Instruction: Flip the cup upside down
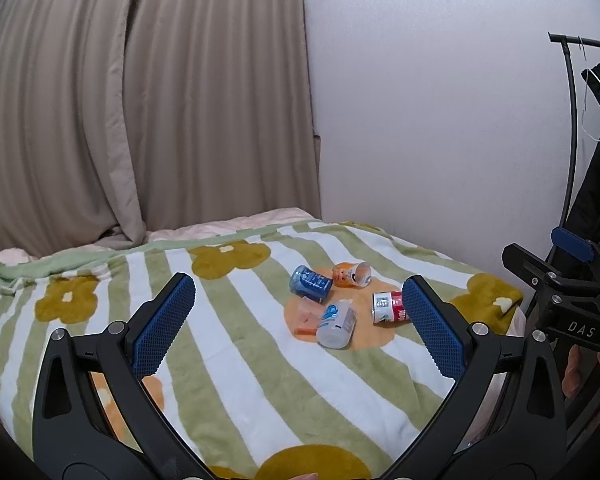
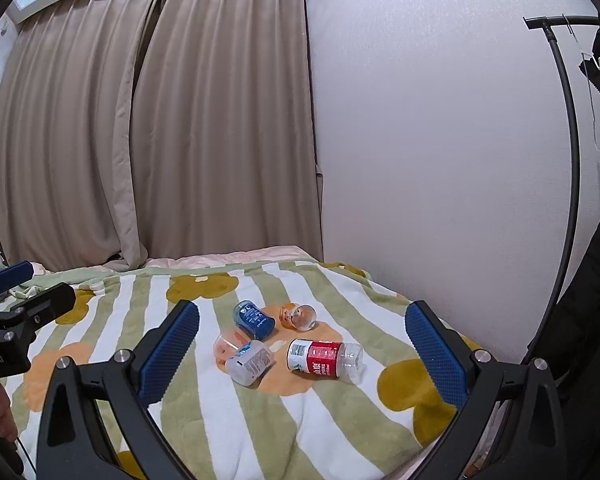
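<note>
Near the blanket's (image 2: 228, 432) far right corner the orange cup (image 2: 298, 317) lies on its side among bottles; your left gripper (image 1: 298, 328) and right gripper (image 2: 302, 354) hover spread wide, empty.

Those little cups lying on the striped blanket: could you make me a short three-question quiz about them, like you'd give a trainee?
1. True or false: the blue cup stands upright on the blanket.
2. Which cup lies nearest the wall? A) white cup B) red-label cup C) blue cup
3. Fill in: both the left tool and the right tool are ____ and hold nothing.

Key
1. False: it lies on its side, like the orange cup beside it.
2. B
3. open
</note>
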The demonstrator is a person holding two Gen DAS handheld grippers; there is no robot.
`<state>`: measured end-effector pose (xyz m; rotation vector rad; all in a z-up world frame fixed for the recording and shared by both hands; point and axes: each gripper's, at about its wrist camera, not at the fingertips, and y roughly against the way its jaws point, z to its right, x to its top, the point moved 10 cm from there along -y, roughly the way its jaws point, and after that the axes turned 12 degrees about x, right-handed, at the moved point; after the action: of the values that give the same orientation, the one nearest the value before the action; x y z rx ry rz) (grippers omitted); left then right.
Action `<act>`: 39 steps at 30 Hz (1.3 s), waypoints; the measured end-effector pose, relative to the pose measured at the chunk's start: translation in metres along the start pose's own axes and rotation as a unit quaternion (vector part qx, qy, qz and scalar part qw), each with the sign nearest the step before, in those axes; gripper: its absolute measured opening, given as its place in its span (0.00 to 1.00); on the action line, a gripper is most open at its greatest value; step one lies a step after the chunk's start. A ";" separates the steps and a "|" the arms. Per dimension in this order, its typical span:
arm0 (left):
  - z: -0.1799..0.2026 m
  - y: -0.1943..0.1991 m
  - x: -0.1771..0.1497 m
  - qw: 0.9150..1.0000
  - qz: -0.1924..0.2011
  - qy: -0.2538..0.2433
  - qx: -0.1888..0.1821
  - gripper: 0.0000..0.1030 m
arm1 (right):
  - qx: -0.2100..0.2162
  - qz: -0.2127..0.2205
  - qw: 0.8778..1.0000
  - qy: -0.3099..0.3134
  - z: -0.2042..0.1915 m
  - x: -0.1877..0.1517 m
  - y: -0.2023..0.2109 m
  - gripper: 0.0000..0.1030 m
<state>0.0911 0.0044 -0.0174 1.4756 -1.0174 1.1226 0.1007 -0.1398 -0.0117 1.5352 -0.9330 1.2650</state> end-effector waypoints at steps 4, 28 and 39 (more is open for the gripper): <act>0.002 -0.001 0.001 1.000 0.000 0.000 0.000 1.00 | 0.000 0.001 1.000 0.000 0.002 0.002 -0.001 1.00; 0.007 -0.005 0.005 1.000 0.004 -0.003 -0.014 1.00 | 0.003 0.006 1.000 0.000 0.002 0.006 0.000 1.00; 0.050 -0.066 0.001 0.991 -0.048 -0.070 -0.105 1.00 | -0.005 0.001 1.000 0.005 0.014 0.003 -0.003 1.00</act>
<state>0.1628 -0.0334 -0.0352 1.4318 -1.1144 0.8255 0.1086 -0.1518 -0.0101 1.5193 -0.9330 1.2659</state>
